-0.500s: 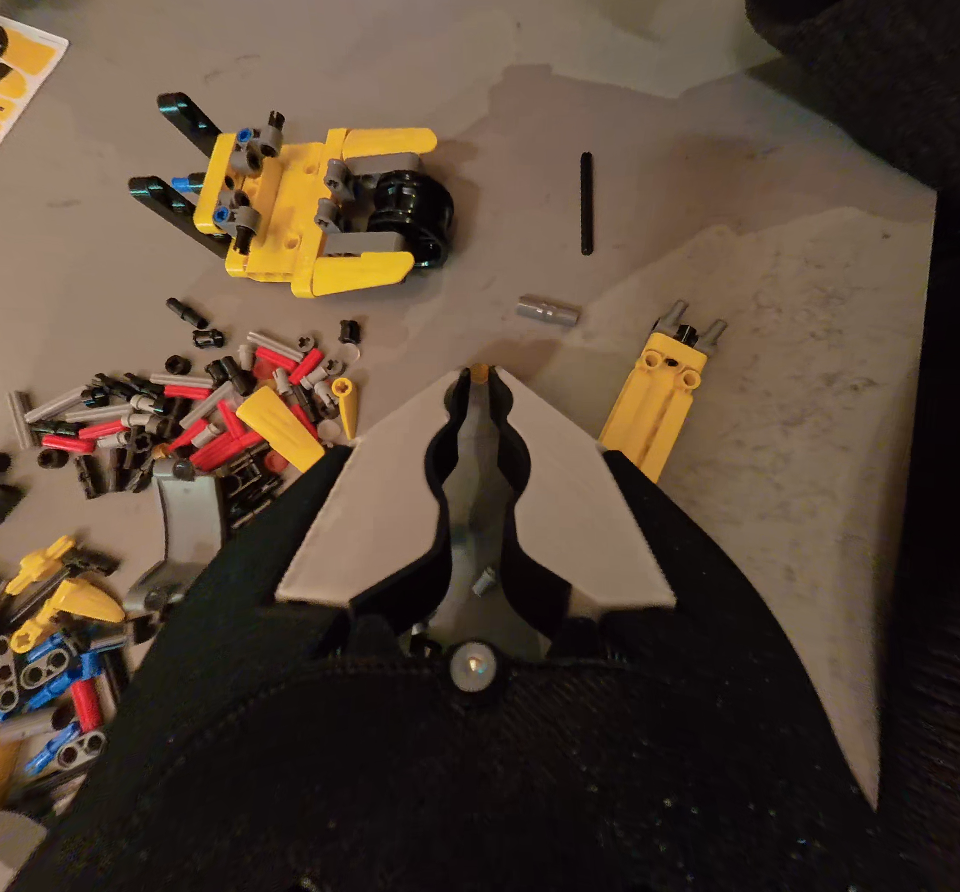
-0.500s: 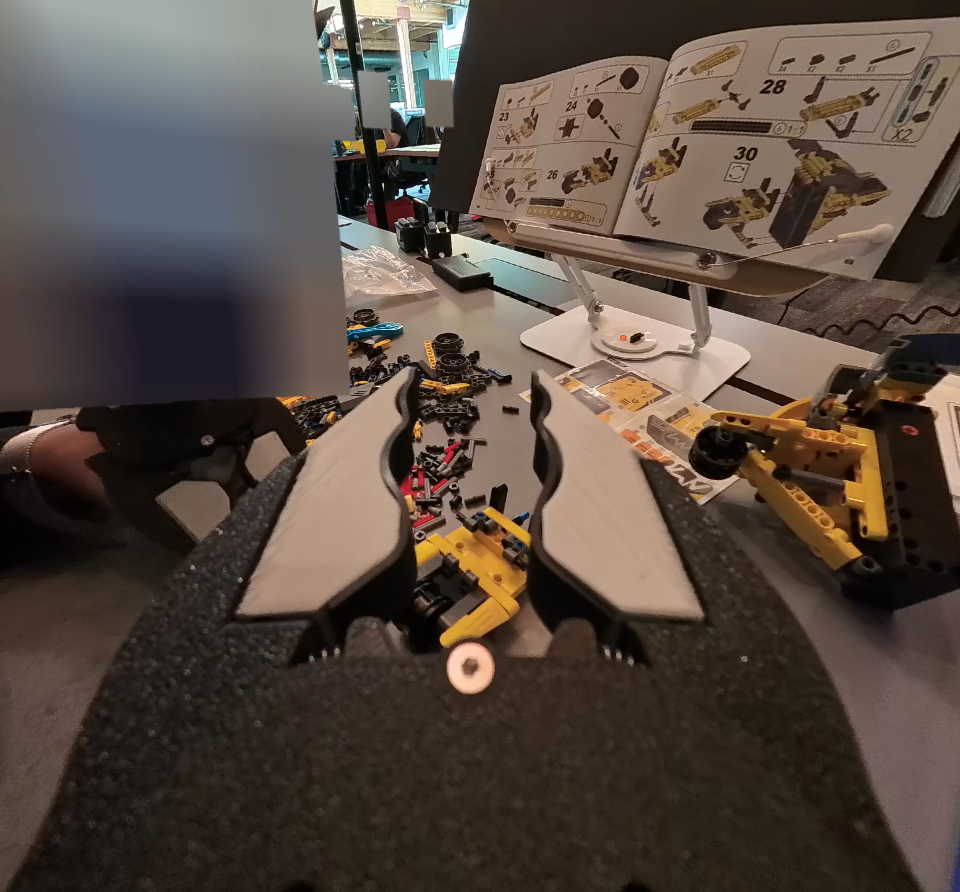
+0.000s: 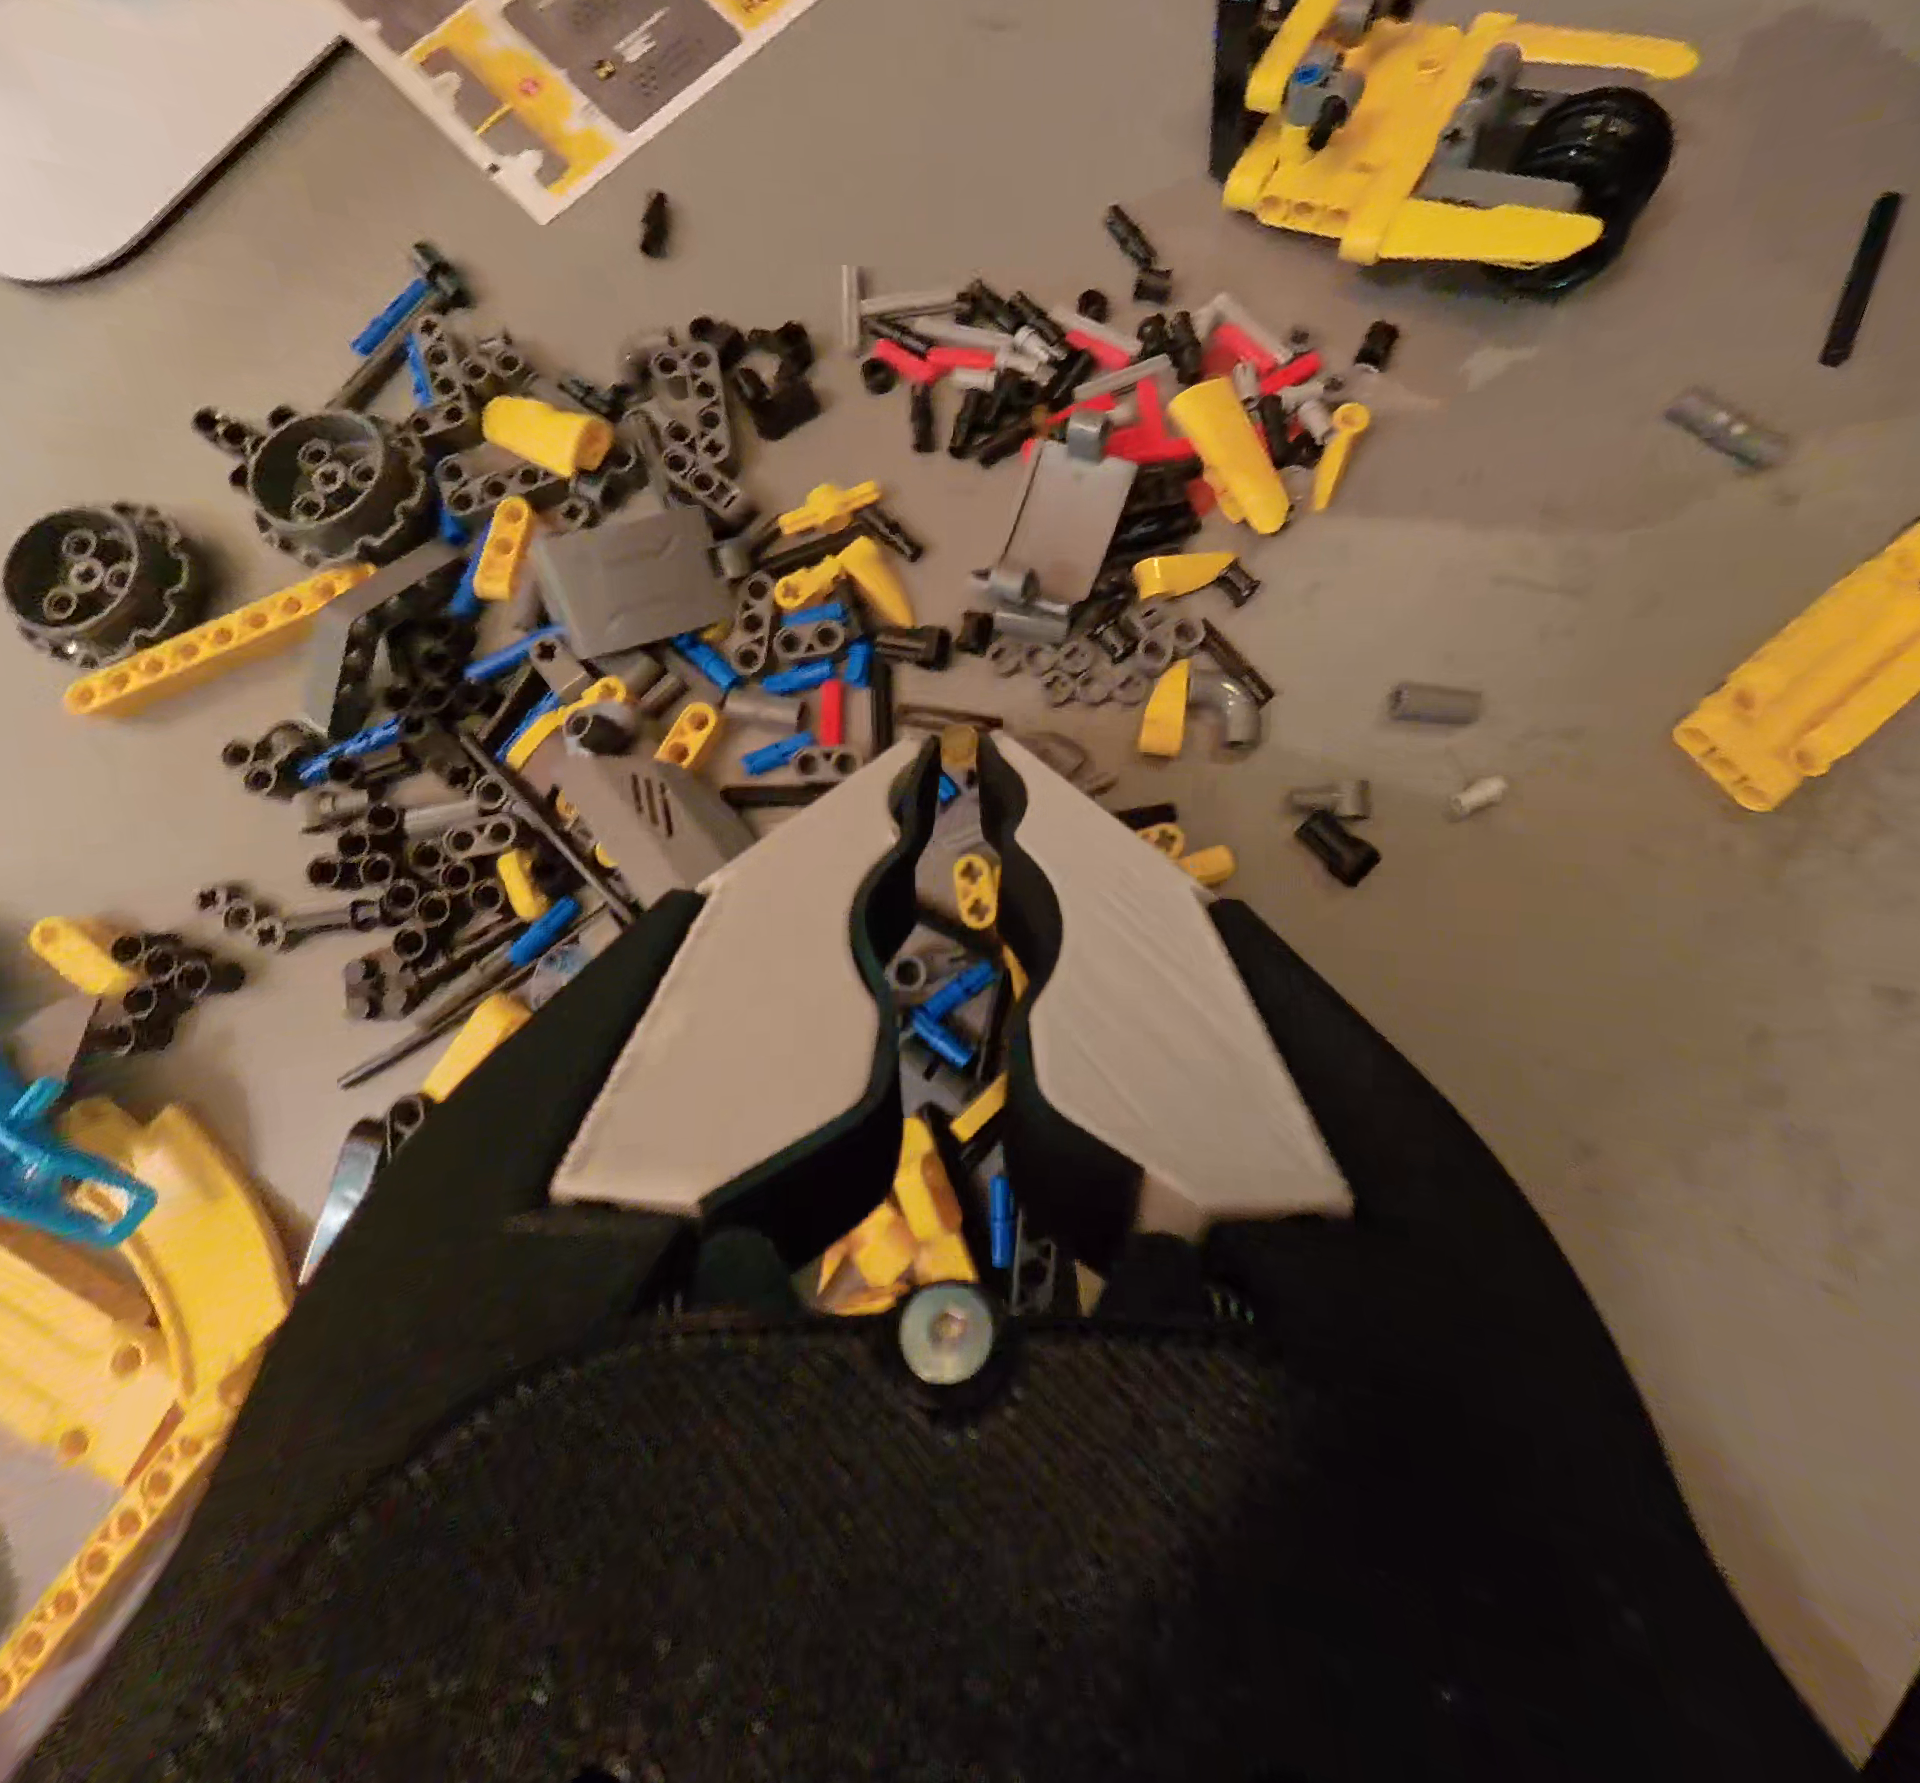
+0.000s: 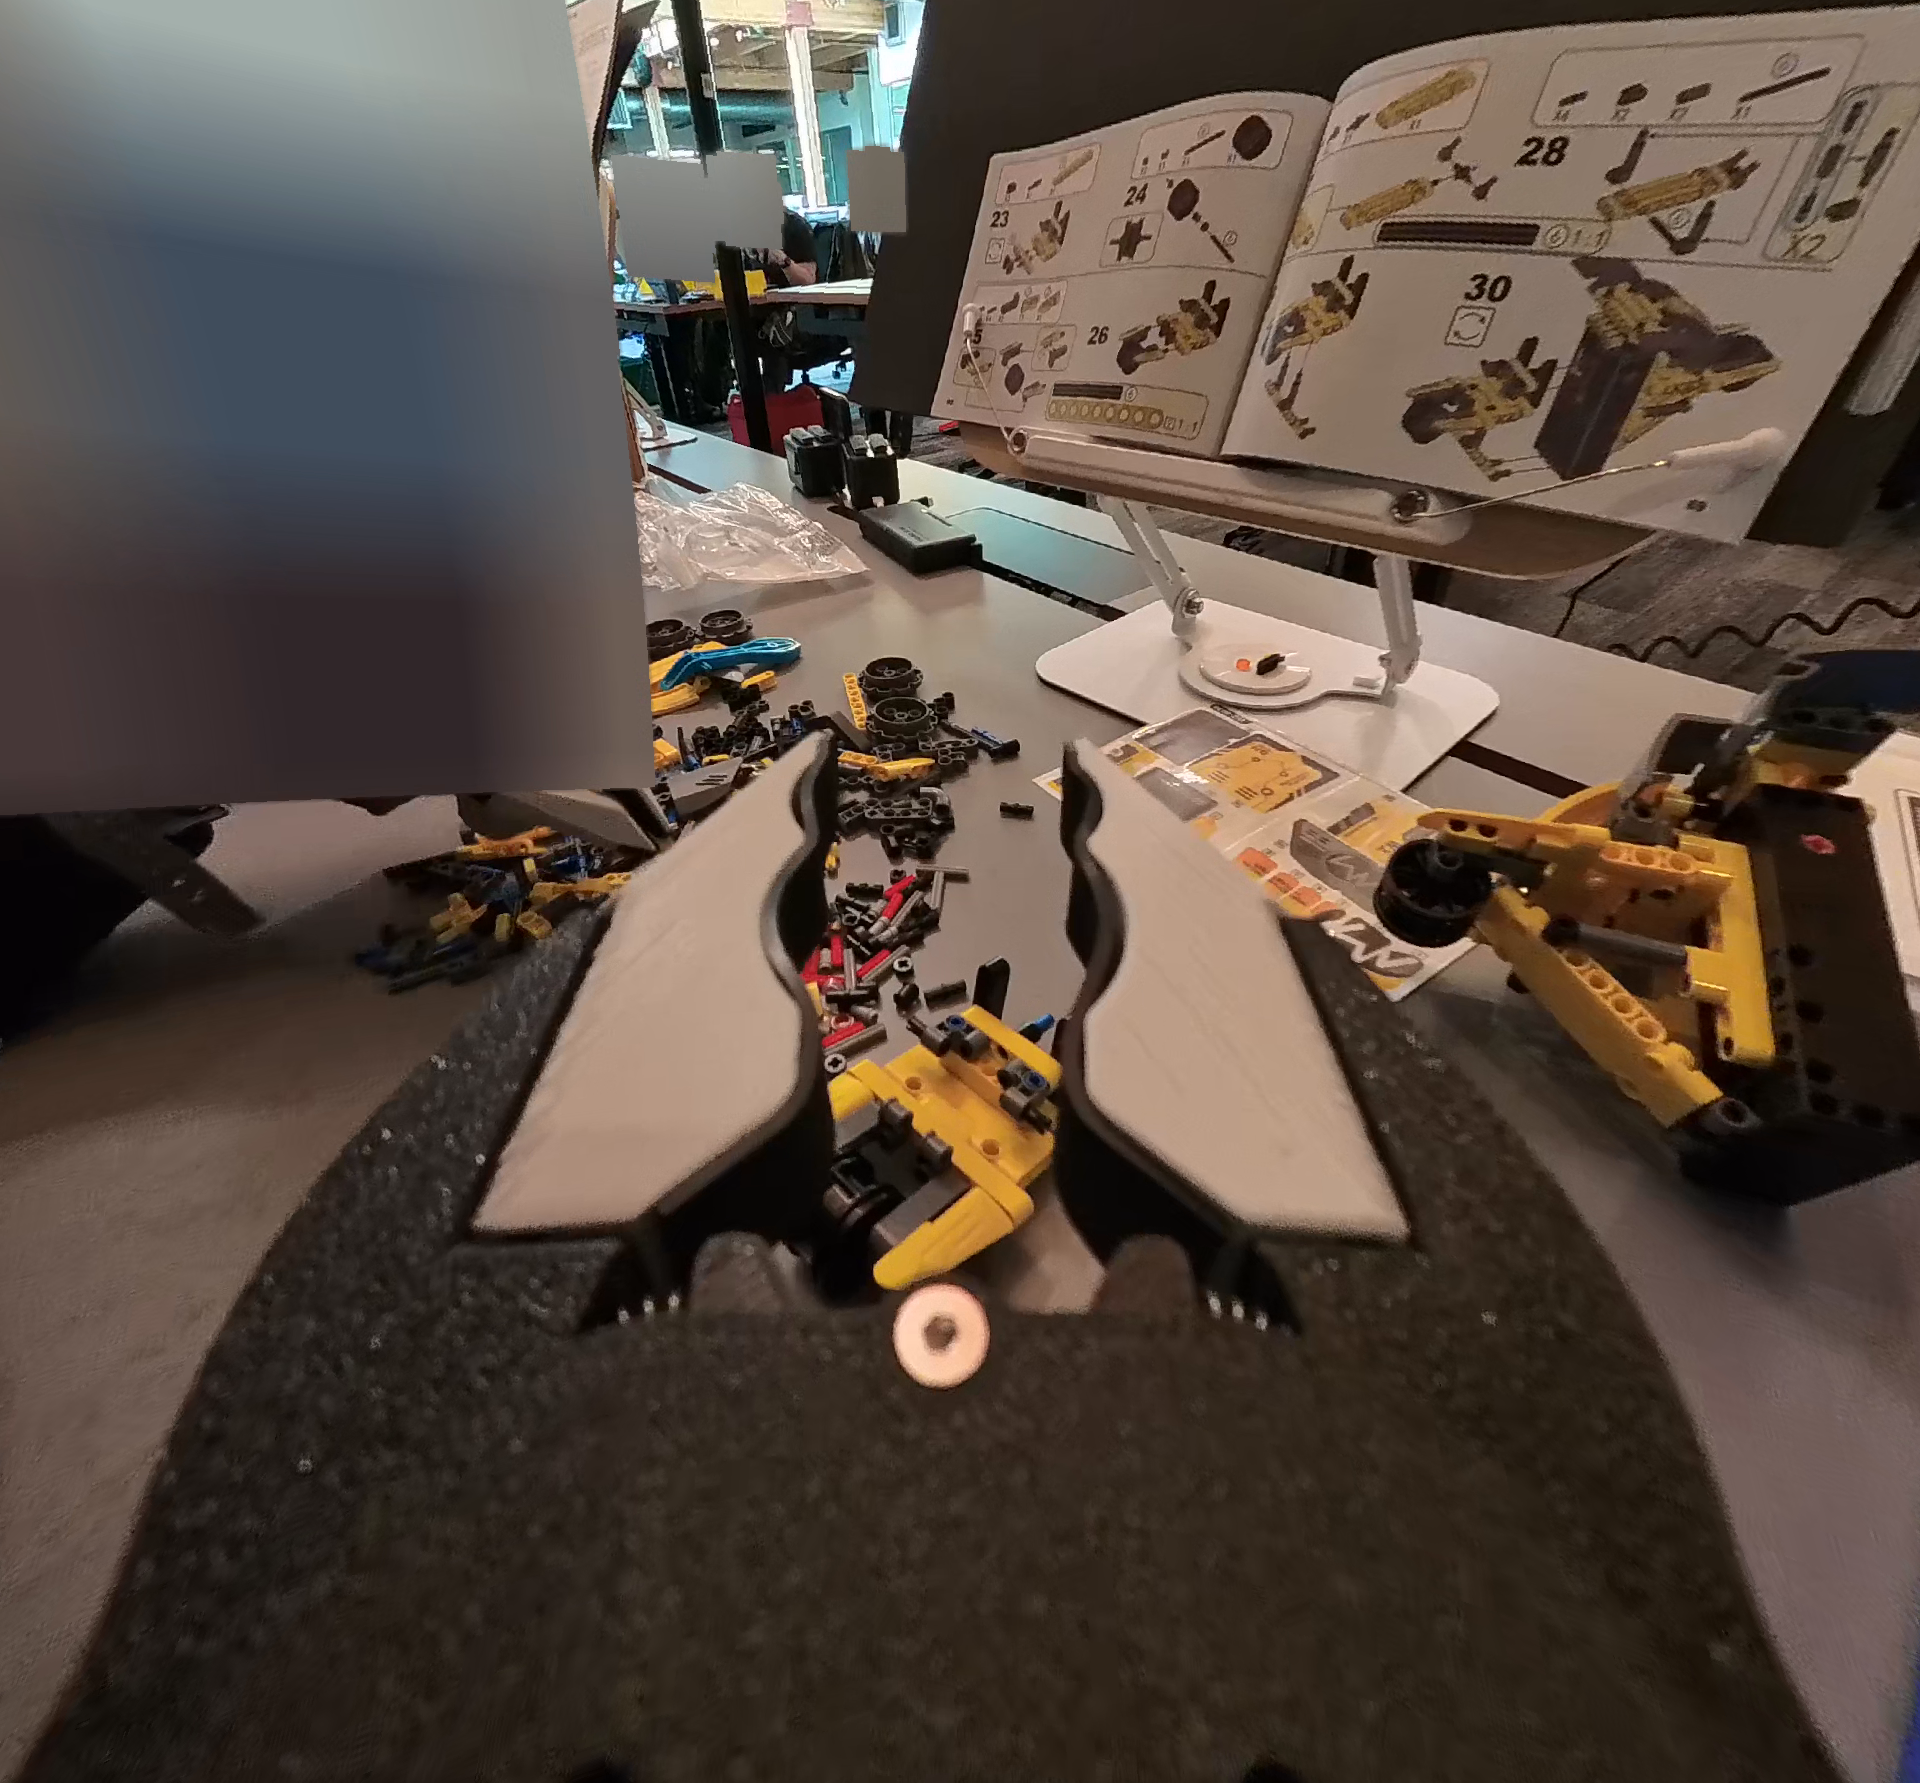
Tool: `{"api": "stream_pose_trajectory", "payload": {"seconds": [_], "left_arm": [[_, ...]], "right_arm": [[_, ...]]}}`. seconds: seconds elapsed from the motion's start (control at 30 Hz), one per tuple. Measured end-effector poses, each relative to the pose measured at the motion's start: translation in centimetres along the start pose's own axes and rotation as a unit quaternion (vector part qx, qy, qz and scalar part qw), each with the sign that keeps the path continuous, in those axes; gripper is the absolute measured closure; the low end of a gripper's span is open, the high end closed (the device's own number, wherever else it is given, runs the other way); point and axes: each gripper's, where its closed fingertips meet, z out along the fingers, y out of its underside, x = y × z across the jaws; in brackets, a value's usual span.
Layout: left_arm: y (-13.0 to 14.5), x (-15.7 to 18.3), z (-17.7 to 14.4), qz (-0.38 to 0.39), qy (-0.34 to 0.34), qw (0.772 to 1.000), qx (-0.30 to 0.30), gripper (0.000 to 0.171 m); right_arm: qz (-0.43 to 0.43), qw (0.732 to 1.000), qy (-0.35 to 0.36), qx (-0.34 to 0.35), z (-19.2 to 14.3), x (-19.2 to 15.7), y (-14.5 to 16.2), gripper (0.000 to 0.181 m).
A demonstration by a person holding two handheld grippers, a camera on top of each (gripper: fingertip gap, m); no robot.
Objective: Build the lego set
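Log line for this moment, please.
left hand-held gripper: shut on small yellow piece, above parts pile | right hand-held gripper: open, near yellow sub-assembly

Left gripper (image 3: 954,744): fingertips pinch a small yellow piece (image 3: 957,741) above the loose-parts pile (image 3: 644,653). Right gripper (image 4: 945,777): fingers spread above yellow subassembly (image 4: 951,1105)
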Motion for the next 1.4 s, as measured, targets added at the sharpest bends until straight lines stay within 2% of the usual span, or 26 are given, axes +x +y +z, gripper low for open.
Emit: {"api": "stream_pose_trajectory", "payload": {"seconds": [0.03, 0.17, 0.47, 0.63, 0.73, 0.9, 1.1, 1.4], "left_arm": [[0.1, -0.1, -0.1, -0.006, 0.003, 1.0, 0.004, 0.168], [0.3, -0.7, -0.4, -0.036, 0.009, 0.999, 0.015, 0.146], [-0.3, -5.4, -3.2, -0.07, -0.069, 0.994, 0.053, 0.146], [-2.2, -7.7, -5.3, -0.054, -0.106, 0.99, 0.074, 0.145], [-2.9, -9.1, -5.4, -0.053, -0.109, 0.989, 0.086, 0.146], [-1.6, -8.6, -3.7, -0.105, -0.052, 0.987, 0.107, 0.147], [0.4, -9.2, -4.6, -0.124, -0.075, 0.983, 0.112, 0.146], [0.5, -9.0, -5.6, -0.136, -0.067, 0.974, 0.17, 0.154]], "right_arm": [[0.0, 1.0, 0.001, -0.001, 0.0, 0.0, 0.1, 0.139], [0.004, 1.0, 0.002, -0.003, 0.1, 0.3, 0.3, 0.139], [0.009, 1.0, 0.003, -0.009, 0.3, 0.5, 0.7, 0.139], [0.01, 1.0, 0.003, -0.012, 0.3, 0.5, 0.9, 0.139], [0.009, 1.0, 0.004, -0.013, 0.3, 0.5, 0.9, 0.139], [0.005, 1.0, 0.01, -0.017, 0.4, 0.8, 1.1, 0.139], [0.02, 1.0, 0.002, -0.02, 0.6, 0.8, 1.5, 0.139], [0.03, 0.999, 0.001, -0.03, 1.0, 1.0, 2.2, 0.139]]}}
